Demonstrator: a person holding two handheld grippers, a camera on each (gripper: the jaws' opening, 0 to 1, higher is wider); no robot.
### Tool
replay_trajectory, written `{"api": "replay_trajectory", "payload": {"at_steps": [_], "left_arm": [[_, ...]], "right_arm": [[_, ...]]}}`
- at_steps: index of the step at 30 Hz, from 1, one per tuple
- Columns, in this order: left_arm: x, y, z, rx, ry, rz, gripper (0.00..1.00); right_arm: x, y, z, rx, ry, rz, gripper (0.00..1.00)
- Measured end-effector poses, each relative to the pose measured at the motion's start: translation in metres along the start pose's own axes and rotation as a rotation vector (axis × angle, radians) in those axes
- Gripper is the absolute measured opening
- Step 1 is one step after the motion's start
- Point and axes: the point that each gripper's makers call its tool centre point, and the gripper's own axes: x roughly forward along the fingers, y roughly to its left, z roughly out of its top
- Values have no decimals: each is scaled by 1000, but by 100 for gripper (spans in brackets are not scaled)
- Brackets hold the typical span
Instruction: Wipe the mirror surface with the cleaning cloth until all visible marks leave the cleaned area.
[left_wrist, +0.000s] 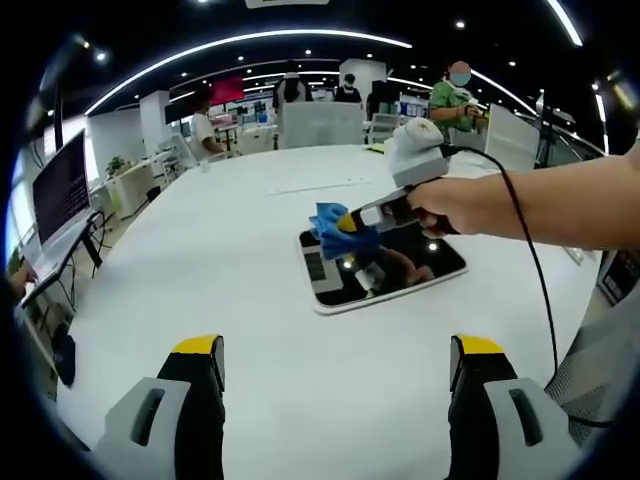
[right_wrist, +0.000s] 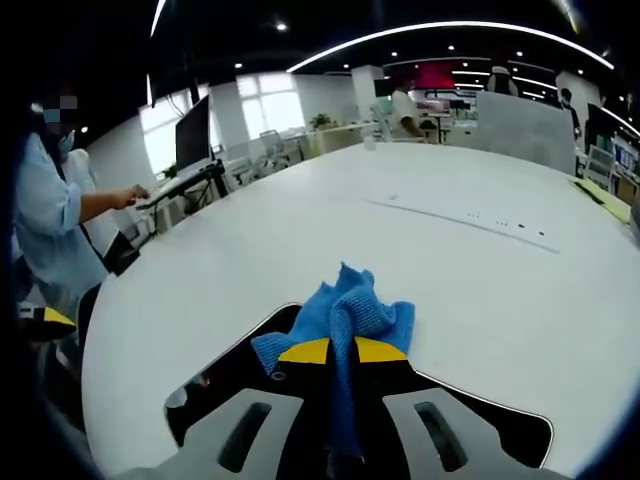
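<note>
A flat rectangular mirror (left_wrist: 385, 272) with a white rim lies on the white table (left_wrist: 250, 230). The right gripper (left_wrist: 350, 220), held by a hand coming in from the right, is shut on a blue cleaning cloth (left_wrist: 338, 230) that rests on the mirror's far left part. In the right gripper view the cloth (right_wrist: 345, 310) is pinched between the yellow-tipped jaws of the right gripper (right_wrist: 342, 352), bunched up over the dark mirror (right_wrist: 250, 360). My left gripper (left_wrist: 335, 360) hangs open above the near table, short of the mirror, holding nothing.
A monitor (left_wrist: 62, 190) stands on a desk at the left. Beyond the table's left edge a person (right_wrist: 50, 220) stands by another desk. More people and desks fill the far background. A black cable (left_wrist: 535, 270) trails from the right gripper.
</note>
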Motion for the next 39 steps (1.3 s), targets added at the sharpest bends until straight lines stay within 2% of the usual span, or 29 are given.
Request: {"api": "replay_trajectory", "payload": {"at_steps": [10,24,39], "left_arm": [[0,1,0,-3,0,3,94],[0,1,0,-4,-3,2,94],[0,0,0,0,1,1,94]], "right_arm": [[4,20,4,-9,3,22,3],[10,14,5,-17,-6,26,3],[6,21,1,-18,-2,37,3]]}}
